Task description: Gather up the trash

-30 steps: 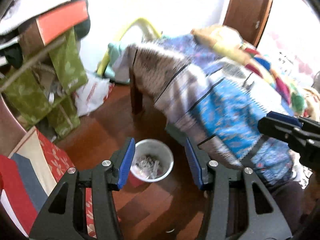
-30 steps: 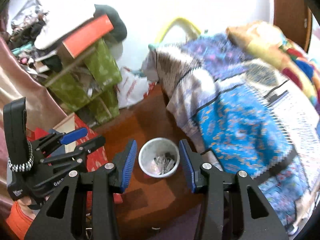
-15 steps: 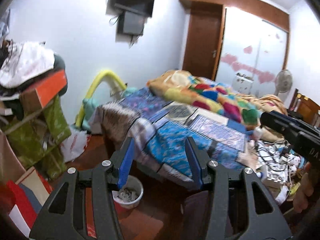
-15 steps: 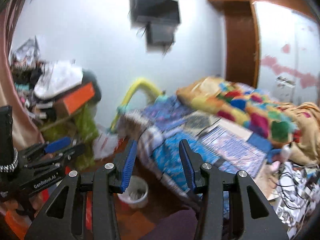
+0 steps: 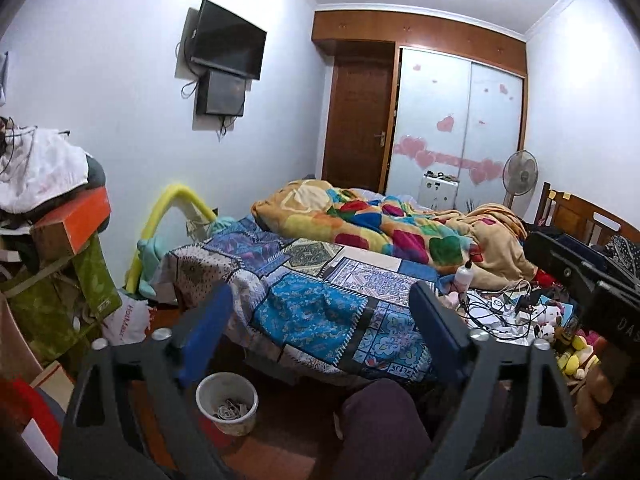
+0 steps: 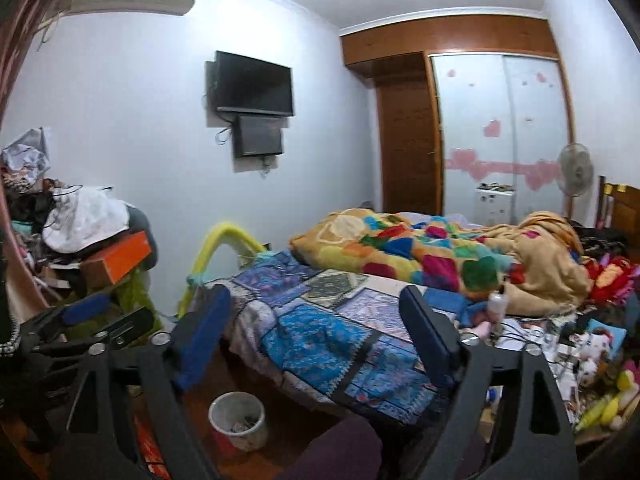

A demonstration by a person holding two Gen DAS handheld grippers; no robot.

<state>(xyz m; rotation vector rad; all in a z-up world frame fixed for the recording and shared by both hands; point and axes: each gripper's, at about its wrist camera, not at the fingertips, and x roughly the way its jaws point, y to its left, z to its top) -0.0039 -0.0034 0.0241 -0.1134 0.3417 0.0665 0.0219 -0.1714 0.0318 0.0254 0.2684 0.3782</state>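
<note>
Tools point(image 5: 320, 332) raised from bin point(image 5: 226, 402); bed point(image 5: 328, 312) beside.

White bin point(image 5: 226, 402), blue patchwork bedspread point(image 5: 320, 312) (geometric prints), multicoloured blanket point(image 5: 380, 228)

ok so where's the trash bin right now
The white trash bin stands on the wooden floor at the lower left of both wrist views, beside the foot of the bed, just below each gripper's left blue finger.

Right tongs point(image 6: 316, 332) (jaws apart), bin point(image 6: 239, 420) below, bed point(image 6: 328, 332)
</note>
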